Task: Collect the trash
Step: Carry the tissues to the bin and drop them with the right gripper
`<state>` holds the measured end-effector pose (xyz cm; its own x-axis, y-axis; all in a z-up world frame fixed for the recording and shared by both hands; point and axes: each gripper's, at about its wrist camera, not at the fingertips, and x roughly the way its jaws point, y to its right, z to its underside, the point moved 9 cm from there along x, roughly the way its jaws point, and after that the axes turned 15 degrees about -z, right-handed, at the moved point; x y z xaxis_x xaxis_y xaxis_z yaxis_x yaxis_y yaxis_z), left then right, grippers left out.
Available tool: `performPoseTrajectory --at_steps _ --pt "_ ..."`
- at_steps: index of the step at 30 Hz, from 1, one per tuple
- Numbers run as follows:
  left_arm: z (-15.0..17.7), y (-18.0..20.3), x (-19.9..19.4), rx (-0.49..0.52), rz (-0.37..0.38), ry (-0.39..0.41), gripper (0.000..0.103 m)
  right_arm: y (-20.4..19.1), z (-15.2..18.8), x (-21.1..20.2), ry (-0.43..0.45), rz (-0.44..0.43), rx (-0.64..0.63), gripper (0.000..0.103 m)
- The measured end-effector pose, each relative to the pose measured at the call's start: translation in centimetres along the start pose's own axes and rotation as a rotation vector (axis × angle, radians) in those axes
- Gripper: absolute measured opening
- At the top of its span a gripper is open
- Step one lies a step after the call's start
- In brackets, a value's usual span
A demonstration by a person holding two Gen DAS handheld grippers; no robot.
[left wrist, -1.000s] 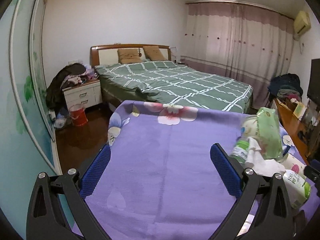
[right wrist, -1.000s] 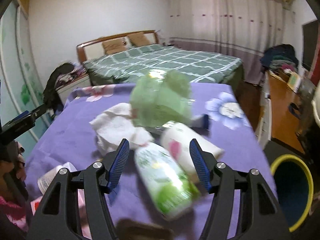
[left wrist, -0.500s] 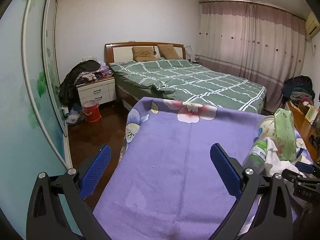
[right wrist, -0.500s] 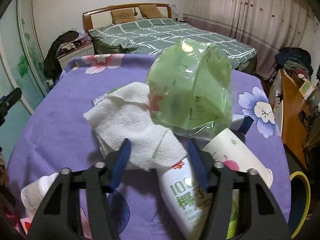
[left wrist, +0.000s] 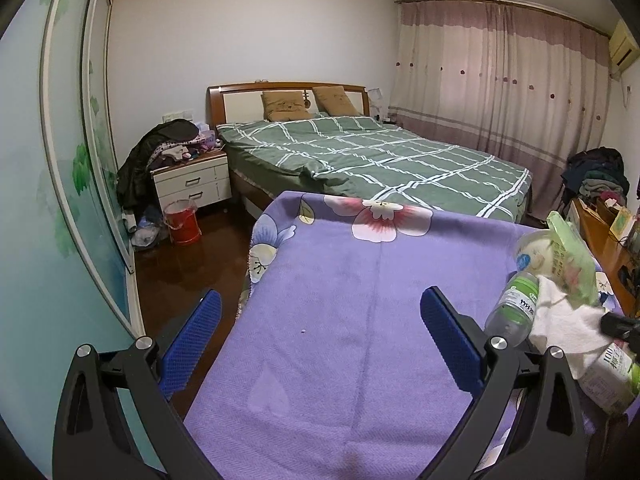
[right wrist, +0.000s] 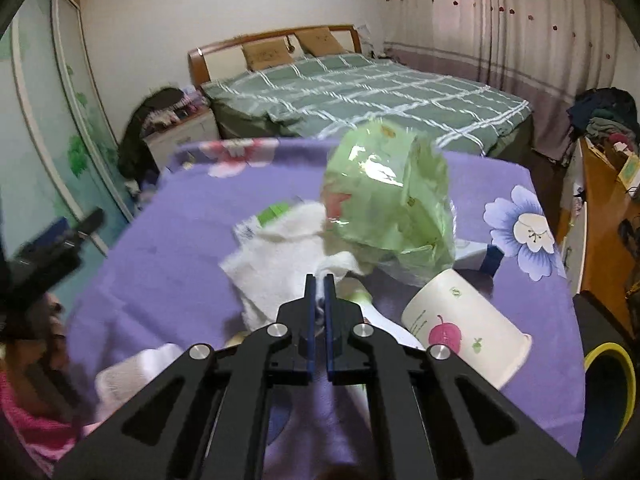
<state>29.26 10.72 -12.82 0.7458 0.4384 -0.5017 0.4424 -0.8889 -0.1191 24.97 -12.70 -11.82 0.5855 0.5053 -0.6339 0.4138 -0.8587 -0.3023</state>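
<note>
We see right gripper (right wrist: 319,280) jaws just closed, now pinching edge of white paper towel (right wrist: 276,256) on purple cloth (right wrist: 172,264). Towel lies against green plastic bag (right wrist: 392,204), beside white cup (right wrist: 464,324). Our left gripper (left wrist: 320,320) jaws spread wide, nothing between, over bare cloth; clear bottle (left wrist: 514,308) near right finger.

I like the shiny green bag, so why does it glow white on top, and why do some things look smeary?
Right wrist view: room light glares off the green plastic bag; the white paper towel and bed smear from motion blur. Left wrist view: sharper, though the fisheye bends the sliding door frame.
</note>
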Motion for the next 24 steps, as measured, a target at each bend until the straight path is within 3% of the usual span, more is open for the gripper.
performPoseTrajectory --at_steps 12,19,24 --pt "0.3 0.6 -0.2 0.015 0.001 -0.002 0.098 -5.8 -2.5 -7.6 0.125 -0.188 -0.051 0.004" --pt "0.3 0.7 -0.2 0.015 0.005 -0.003 0.098 -6.6 -4.1 -12.0 0.216 -0.189 -0.079 0.004" --pt "0.3 0.6 -0.3 0.015 0.006 -0.002 0.098 -4.3 -4.6 -14.8 0.271 -0.116 -0.064 0.004"
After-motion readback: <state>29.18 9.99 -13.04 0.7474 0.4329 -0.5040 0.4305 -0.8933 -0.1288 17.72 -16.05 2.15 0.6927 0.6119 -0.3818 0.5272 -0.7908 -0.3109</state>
